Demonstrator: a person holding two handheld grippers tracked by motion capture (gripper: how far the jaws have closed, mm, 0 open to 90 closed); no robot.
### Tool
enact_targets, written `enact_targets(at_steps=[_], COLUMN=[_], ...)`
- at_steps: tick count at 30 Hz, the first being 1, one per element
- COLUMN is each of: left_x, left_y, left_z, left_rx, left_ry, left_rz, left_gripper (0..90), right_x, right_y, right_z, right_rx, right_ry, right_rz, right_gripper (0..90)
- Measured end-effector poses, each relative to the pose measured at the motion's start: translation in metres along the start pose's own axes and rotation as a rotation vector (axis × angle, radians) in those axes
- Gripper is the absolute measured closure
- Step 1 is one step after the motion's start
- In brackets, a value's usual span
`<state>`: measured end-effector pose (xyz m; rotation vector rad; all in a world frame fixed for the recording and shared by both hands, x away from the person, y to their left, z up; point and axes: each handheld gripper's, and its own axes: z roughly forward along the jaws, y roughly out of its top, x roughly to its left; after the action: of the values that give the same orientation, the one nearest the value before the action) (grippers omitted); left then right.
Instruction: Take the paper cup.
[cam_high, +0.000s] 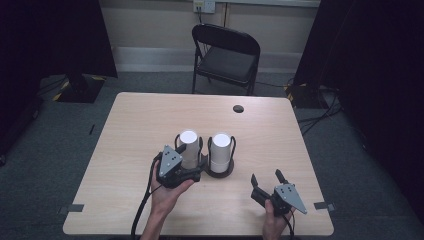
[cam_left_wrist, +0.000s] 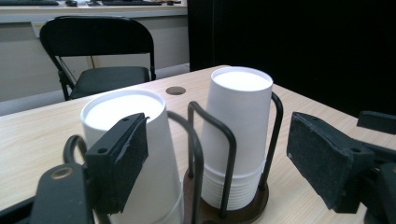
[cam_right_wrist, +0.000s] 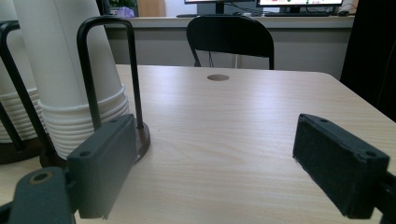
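The left claw (cam_high: 192, 167) stands open at the left stack of white paper cups (cam_high: 189, 149), one pad by the top cup's rim and the other well clear – nothing is gripped. Both stacks – the right one (cam_high: 220, 152) just beside it – sit upside down in a black wire holder (cam_high: 218, 173) near the middle of the surface (cam_high: 150, 115). The right claw (cam_high: 267, 180) is open and empty, low over the surface's near right corner.
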<state>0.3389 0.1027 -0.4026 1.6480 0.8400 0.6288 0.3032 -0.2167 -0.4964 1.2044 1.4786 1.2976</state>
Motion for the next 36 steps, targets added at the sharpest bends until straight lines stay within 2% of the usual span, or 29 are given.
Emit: enact_targets(at_steps=[4, 6, 10, 16, 19, 23, 26, 31, 33, 36], left_x=[0.0, 0.0, 0.0, -0.002, -0.003, -0.003, -0.004, -0.009, -0.01, -0.01], left_y=[0.005, 0.008, 0.013, 0.015, 0.017, 0.022, 0.03, 0.041, 0.043, 0.042], left_z=[0.005, 0.009, 0.014, 0.023, 0.026, 0.03, 0.035, 0.045, 0.048, 0.053], left_rx=[-0.012, -0.001, -0.006, 0.008, 0.005, -0.006, -0.008, -0.009, -0.001, -0.003], left_ry=[0.0, -0.015, -0.012, -0.017, -0.041, -0.055, -0.064, -0.057, -0.071, -0.074], left_rz=[-0.024, -0.017, 0.003, 0.012, 0.005, -0.027, -0.005, 0.048, 0.053, 0.046], left_gripper=[18.2, 19.2, 21.1, 21.9, 21.5, 21.8, 22.1, 23.9, 30.9, 31.8], right_x=[0.0, 0.0, 0.0, 0.0, 0.0, 0.0, 0.0, 0.0, 0.0, 0.0], right_y=[0.0, 0.0, 0.0, 0.0, 0.0, 0.0, 0.0, 0.0, 0.0, 0.0], right_z=[0.0, 0.0, 0.001, 0.001, 0.001, 0.001, 0.001, 0.001, 0.001, 0.001], right_rx=[0.001, 0.002, 0.008, 0.008, 0.007, 0.011, 0.008, 0.007, 0.008, 0.006], right_ry=[-0.001, 0.003, 0.0, 0.004, 0.005, 0.005, 0.011, 0.014, 0.017, 0.019], right_rz=[0.003, -0.003, -0.003, -0.003, -0.005, -0.005, -0.006, -0.005, -0.009, -0.008], right_gripper=[12.9, 12.9, 13.0, 13.0, 13.0, 13.1, 13.1, 13.2, 13.3, 13.3])
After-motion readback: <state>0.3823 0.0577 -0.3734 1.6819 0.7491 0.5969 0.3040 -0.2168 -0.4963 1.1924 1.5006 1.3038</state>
